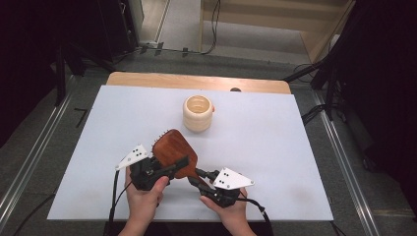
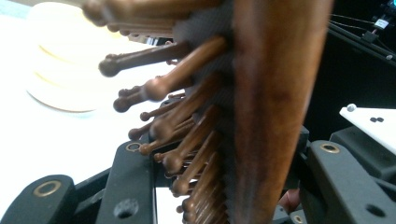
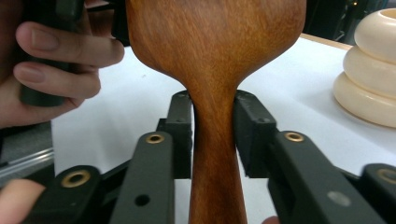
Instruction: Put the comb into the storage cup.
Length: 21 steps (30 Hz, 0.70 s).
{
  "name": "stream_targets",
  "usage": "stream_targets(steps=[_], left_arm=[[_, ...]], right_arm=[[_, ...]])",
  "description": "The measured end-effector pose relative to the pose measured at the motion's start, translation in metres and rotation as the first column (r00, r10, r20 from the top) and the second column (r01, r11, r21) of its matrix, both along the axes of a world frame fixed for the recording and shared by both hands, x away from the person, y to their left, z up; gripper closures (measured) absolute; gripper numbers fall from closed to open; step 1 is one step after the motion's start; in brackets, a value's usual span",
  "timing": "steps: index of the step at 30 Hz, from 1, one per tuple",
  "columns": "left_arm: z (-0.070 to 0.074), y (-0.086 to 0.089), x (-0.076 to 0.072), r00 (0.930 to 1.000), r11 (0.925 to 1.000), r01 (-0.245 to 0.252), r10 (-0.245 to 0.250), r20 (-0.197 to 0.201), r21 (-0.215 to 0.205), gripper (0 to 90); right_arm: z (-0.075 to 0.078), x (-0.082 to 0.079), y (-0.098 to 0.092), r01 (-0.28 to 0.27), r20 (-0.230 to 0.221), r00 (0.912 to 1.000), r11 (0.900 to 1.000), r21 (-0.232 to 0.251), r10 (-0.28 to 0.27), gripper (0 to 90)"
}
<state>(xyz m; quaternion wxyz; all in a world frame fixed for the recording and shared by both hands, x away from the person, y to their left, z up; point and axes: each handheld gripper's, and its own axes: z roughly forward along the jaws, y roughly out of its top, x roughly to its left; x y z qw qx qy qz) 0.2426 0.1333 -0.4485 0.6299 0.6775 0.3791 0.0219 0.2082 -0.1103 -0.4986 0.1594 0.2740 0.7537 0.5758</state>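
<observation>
Plainly, you held the wooden hairbrush (image 1: 173, 150) above the table (image 1: 275, 147), just in front of the cream ridged cup (image 1: 198, 113); your right gripper (image 3: 212, 135) pinched its handle below the head, while your left gripper (image 2: 219, 186) clamped across the head, bristles to one jaw, back to the other.

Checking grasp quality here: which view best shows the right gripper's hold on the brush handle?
The right gripper view: both jaws clamp the wooden hairbrush at its neck. The high view shows the right gripper small; the left gripper view shows bristles and the back.
</observation>
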Motion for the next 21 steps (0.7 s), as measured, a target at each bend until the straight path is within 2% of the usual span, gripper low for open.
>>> stream_targets(steps=[4,6,7,8,10,11,13,21], left_arm=[[0.001,0.0,0.0,0.9998,0.9999,0.003,-0.003,0.018,0.017,55.0],[0.002,0.0,-0.001,0.9996,0.9999,0.011,-0.011,0.024,0.013,55.3],[0.002,0.001,-0.001,0.9993,0.9997,0.016,-0.016,0.032,0.017,55.5],[0.003,0.0,-0.001,0.9991,0.9997,0.016,-0.016,0.039,0.02,55.5],[0.004,0.001,-0.001,0.9987,0.9995,0.013,-0.015,0.049,0.029,55.6],[0.004,0.001,-0.001,0.9987,0.9995,0.011,-0.013,0.05,0.028,55.6],[0.004,0.003,0.0,0.9987,0.9995,0.008,-0.009,0.051,0.03,55.6],[0.008,0.009,0.001,0.9983,0.9998,-0.009,0.008,0.058,0.02,55.6]], right_arm=[[0.003,0.004,-0.006,-0.022,-0.014,0.9997,1.0,0.002,0.022,46.3],[0.004,0.005,-0.011,-0.038,-0.012,0.9992,0.999,0.028,0.038,27.7],[0.005,0.005,-0.013,-0.012,-0.011,0.9999,1.0,0.023,0.012,13.6],[0.006,0.005,-0.015,-0.002,-0.016,0.9999,1.0,0.021,0.002,7.4],[0.007,0.007,-0.023,-0.026,-0.02,0.9994,0.998,0.056,0.027,7.3],[0.009,0.007,-0.026,-0.019,-0.021,0.9996,0.997,0.069,0.021,6.3],[0.01,0.008,-0.031,-0.023,-0.021,0.9995,0.998,0.066,0.024,0.0],[0.013,0.008,-0.061,0.035,-0.001,0.9994,0.998,0.048,-0.035,0.0]])
